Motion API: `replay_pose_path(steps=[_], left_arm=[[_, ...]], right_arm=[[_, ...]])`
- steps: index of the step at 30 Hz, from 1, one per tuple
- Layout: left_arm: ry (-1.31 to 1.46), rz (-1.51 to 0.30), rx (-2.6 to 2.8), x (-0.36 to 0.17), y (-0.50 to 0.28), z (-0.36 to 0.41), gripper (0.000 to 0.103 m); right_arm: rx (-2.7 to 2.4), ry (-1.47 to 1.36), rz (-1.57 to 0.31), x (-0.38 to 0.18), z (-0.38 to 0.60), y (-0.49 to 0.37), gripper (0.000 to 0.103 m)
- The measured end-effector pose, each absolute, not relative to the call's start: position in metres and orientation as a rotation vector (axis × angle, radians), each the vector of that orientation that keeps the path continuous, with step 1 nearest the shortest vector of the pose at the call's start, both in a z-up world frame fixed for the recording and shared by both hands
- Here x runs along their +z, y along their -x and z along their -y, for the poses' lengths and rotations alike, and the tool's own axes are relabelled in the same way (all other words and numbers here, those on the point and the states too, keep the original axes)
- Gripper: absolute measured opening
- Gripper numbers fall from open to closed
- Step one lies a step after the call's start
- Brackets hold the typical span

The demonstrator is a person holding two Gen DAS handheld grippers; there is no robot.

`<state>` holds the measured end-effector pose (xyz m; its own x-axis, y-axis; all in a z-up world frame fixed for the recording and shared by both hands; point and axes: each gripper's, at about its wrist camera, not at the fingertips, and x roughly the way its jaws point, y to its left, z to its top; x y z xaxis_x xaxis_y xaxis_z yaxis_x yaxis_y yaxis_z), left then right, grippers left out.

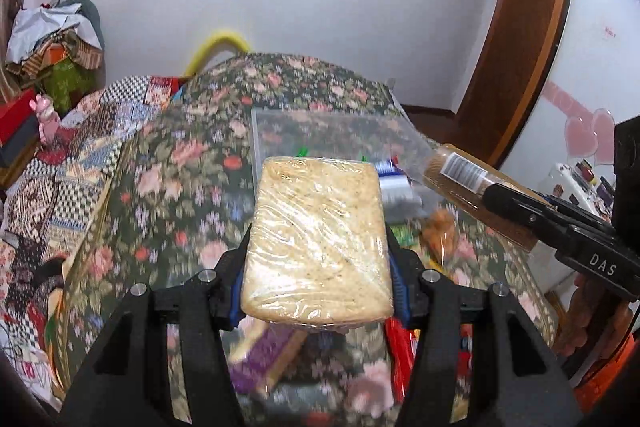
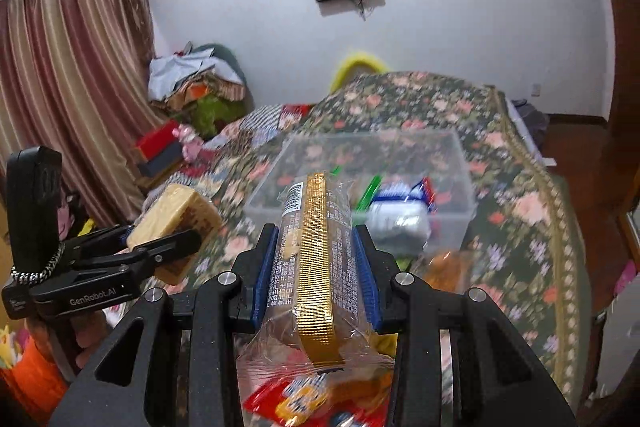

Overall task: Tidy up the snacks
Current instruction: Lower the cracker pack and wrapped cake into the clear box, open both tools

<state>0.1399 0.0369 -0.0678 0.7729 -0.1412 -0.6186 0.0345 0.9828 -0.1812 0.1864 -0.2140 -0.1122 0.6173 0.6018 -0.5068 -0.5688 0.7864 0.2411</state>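
Two snack packs are held in the air, one in each pair of tongs. The left tongs (image 1: 318, 267) are clenched on a plastic-wrapped block of pale crackers (image 1: 320, 239), gripped by its long sides. The right tongs (image 2: 316, 279) are clenched tight on a clear packet with a gold band (image 2: 316, 259), held on edge, its printed label facing up. Each tool also shows in the other's view, off to one side.

Below them the surface is covered by a dark floral cloth (image 2: 516, 195); what lies under it cannot be told. One clear plastic box (image 2: 460, 163) sits open on the cloth. In it lie a white and blue packet (image 2: 400, 211) and at least two green pieces (image 2: 370, 191), too blurred to name.

Loose on the cloth near the box are an orange snack bag (image 1: 440, 231), a purple and gold packet (image 1: 264, 351) and a red packet (image 1: 402, 351), all smeared and partly hidden behind the tongs.
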Motion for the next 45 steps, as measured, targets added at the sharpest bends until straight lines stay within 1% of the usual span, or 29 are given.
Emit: replay_pose_path(steps=[7, 14, 19, 29, 38, 41, 45], left_arm=[[0.159, -0.652, -0.088, -0.056, -0.177, -0.037, 0.055], [0.140, -0.663, -0.071, -0.062, -0.219, -0.038, 0.055], [0.127, -0.694, -0.059, -0.076, -0.246, -0.037, 0.055], [0.122, -0.794, -0.034, -0.115, -0.298, -0.038, 0.055], [0.101, -0.842, -0.032, -0.133, -0.311, -0.032, 0.055], [0.096, -0.847, -0.031, -0.134, -0.309, -0.030, 0.055], [0.080, -0.826, -0.029, -0.128, -0.303, -0.029, 0.056]], right_arm=[[0.630, -0.072, -0.557, -0.101, 0.224, -0.212, 0.034], [0.576, -0.072, -0.546, -0.100, 0.230, -0.248, 0.034], [0.540, -0.072, -0.568, -0.109, 0.230, -0.275, 0.034], [0.488, -0.049, -0.672, -0.140, 0.220, -0.325, 0.034], [0.460, 0.031, -0.743, -0.161, 0.208, -0.339, 0.035], [0.454, 0.043, -0.747, -0.160, 0.207, -0.336, 0.038], [0.457, 0.061, -0.746, -0.155, 0.206, -0.330, 0.038]])
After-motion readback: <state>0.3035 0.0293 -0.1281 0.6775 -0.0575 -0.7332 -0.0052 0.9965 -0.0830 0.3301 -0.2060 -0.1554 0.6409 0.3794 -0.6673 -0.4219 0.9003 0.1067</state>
